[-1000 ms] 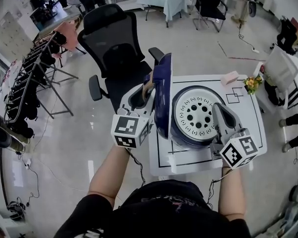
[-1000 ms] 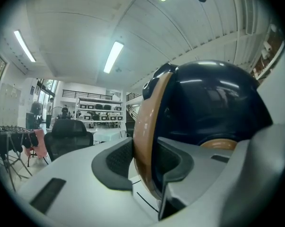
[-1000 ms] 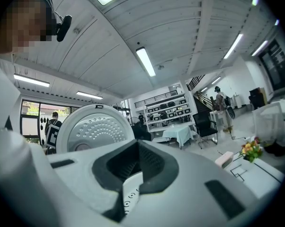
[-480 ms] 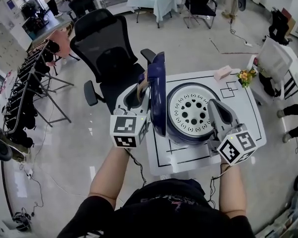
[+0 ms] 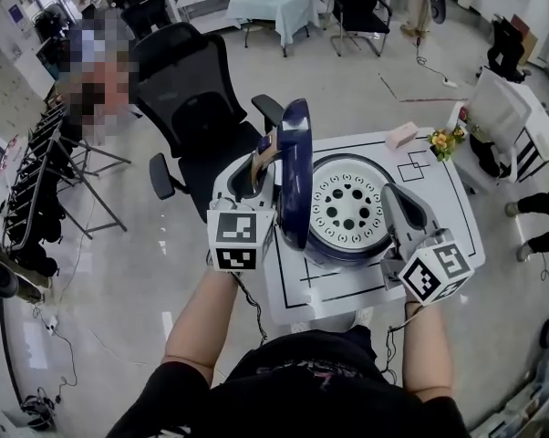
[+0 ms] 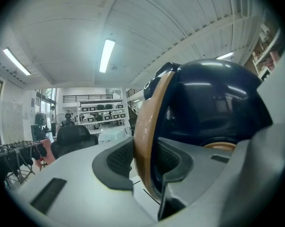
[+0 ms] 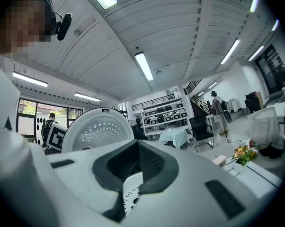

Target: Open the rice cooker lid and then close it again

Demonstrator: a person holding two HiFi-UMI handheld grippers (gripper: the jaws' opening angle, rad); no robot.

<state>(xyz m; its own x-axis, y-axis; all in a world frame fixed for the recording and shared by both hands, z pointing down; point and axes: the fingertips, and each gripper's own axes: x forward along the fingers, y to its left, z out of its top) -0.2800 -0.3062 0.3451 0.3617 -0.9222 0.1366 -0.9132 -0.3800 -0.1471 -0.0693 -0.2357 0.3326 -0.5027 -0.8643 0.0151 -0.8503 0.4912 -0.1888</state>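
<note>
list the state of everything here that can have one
lid, open, standing about upright
handle, clamped between the left jaws
left gripper, shut on the handle
right gripper, shut, empty

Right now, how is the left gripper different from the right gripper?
The left gripper is clamped on the tan handle of the raised dark blue lid; the right gripper holds nothing. The left gripper's jaws stand apart around that handle; the right gripper's jaws are shut together. The left gripper is at the lid's outer side, the right gripper across the rice cooker. Both are grey and carry a marker cube.
</note>
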